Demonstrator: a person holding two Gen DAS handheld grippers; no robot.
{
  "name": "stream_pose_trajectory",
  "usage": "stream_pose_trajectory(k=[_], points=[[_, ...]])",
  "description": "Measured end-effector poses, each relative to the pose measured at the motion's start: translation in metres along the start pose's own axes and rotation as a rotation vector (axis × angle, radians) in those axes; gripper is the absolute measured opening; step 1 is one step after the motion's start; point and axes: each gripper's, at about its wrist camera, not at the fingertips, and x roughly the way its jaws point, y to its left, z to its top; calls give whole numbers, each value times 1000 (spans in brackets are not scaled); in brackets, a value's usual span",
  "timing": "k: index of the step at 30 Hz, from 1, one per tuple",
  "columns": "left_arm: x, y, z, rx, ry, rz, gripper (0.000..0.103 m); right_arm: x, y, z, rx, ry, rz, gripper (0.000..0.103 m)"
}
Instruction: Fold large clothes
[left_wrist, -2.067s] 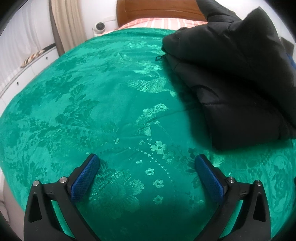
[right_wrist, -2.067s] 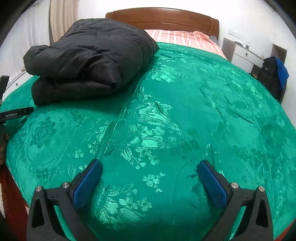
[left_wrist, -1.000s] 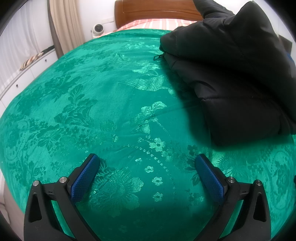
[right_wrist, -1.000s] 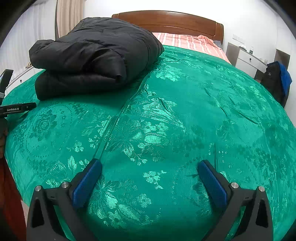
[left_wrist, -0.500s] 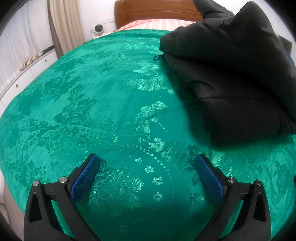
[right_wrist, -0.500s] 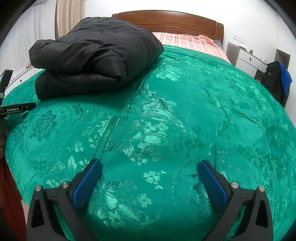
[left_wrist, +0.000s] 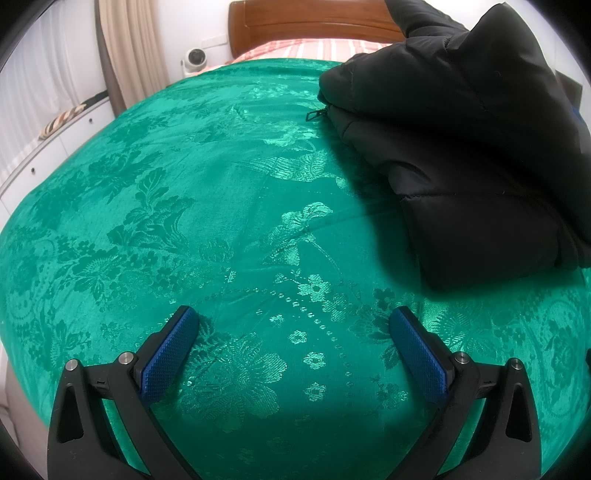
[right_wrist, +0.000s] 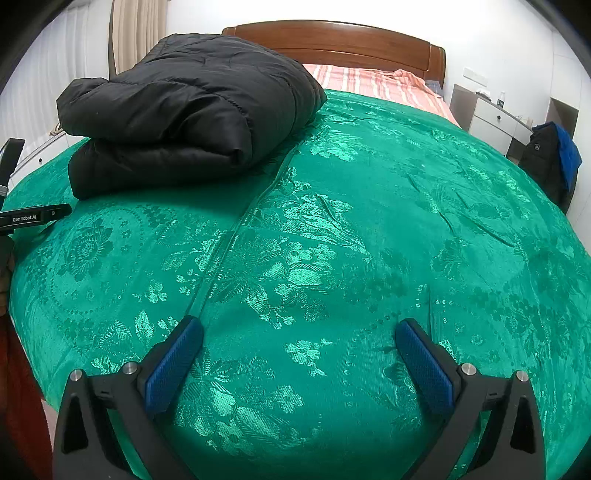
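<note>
A black puffer jacket lies folded in a thick bundle on the green patterned bedspread. In the left wrist view it fills the upper right; in the right wrist view the jacket sits at the upper left. My left gripper is open over bare bedspread, below and left of the jacket, holding nothing. My right gripper is open too, over the bedspread near the bed's foot, well to the right of the jacket. The left tool's black body shows at the right wrist view's left edge.
A wooden headboard and striped pink sheet lie at the far end. White nightstand and a dark bag with blue cloth stand at the right. Curtain, white drawers and a small camera stand left.
Both views drifted slightly between 2.1 s and 1.0 s ago; since then nothing has visibly moved. Both grippers stay open and the jacket lies as before.
</note>
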Motion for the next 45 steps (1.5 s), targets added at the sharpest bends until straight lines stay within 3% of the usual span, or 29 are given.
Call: stream_pose_trajectory(k=[23,26,29,36,39,41,45], points=[[0,0,0,-1,1,1,103,0,0,0,0,2,1,103],[0,1,5,-3,40,-7,103,-1,-1,1,0,9,10,103],[-3,9,18,-34,96,-93,102,0,-4,4,-4,29,39,103],[-3,56,73,-348,47,-543,102,-3,-19,19,56,109,129,103],[20,71,103,-488,43,-744,102,-12,-40,33,204,90,274,103],[45,73,121,-544,81,-800,102,-17,-58,48,311,49,381,103],[89,54,146,-532,196,-895,102,1,-91,79,517,9,592,103]])
